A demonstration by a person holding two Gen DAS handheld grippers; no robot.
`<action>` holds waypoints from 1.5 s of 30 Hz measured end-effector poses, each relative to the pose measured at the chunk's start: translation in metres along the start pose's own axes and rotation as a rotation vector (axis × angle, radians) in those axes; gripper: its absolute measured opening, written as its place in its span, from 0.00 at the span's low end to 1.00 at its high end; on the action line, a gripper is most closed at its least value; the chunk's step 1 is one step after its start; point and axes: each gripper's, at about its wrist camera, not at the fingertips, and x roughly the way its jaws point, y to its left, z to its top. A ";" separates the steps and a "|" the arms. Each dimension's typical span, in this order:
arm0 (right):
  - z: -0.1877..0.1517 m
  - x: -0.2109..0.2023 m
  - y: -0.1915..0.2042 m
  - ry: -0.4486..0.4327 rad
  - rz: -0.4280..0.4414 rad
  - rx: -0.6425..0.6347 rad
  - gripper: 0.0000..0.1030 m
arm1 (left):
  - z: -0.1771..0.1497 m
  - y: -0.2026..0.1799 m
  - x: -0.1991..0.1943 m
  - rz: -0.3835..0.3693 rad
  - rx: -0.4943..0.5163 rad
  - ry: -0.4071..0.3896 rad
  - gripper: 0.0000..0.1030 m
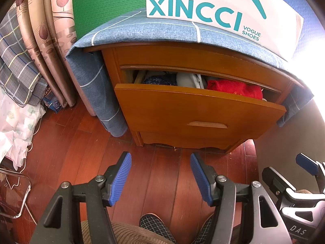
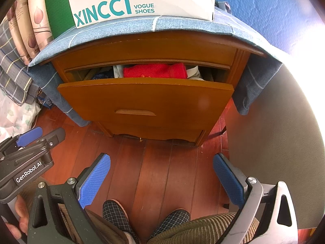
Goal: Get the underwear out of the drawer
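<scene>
drawer point(image 1: 200, 109): partly pulled out
underwear point(image 2: 155, 71): red, lying inside
left hand-held gripper point(image 1: 160, 158): apart, empty
right hand-held gripper point(image 2: 162, 160): apart, empty

You can read "XINCCI VOGUE SHOES" in teal on the white shoe box point(image 1: 213, 6) atop the nightstand point(image 2: 146, 48). "GenRobot.AI" is printed on the left gripper point(image 2: 28, 142), and "DAS" on the right gripper point(image 1: 304, 168).

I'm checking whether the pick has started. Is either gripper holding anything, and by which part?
Nothing is held. The left gripper and right gripper both stand open over bare floor, short of the drawer.
</scene>
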 end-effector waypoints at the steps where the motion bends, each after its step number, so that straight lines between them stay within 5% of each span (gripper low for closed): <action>1: 0.000 0.000 0.000 0.000 0.000 0.000 0.97 | 0.000 0.000 0.000 0.000 -0.001 0.001 0.60; 33: -0.001 -0.001 -0.003 0.009 0.001 0.011 0.97 | 0.001 0.001 0.003 -0.015 -0.006 0.018 0.60; 45: 0.018 -0.011 -0.032 0.007 -0.008 0.084 0.97 | 0.002 0.003 0.004 -0.024 -0.020 0.026 0.60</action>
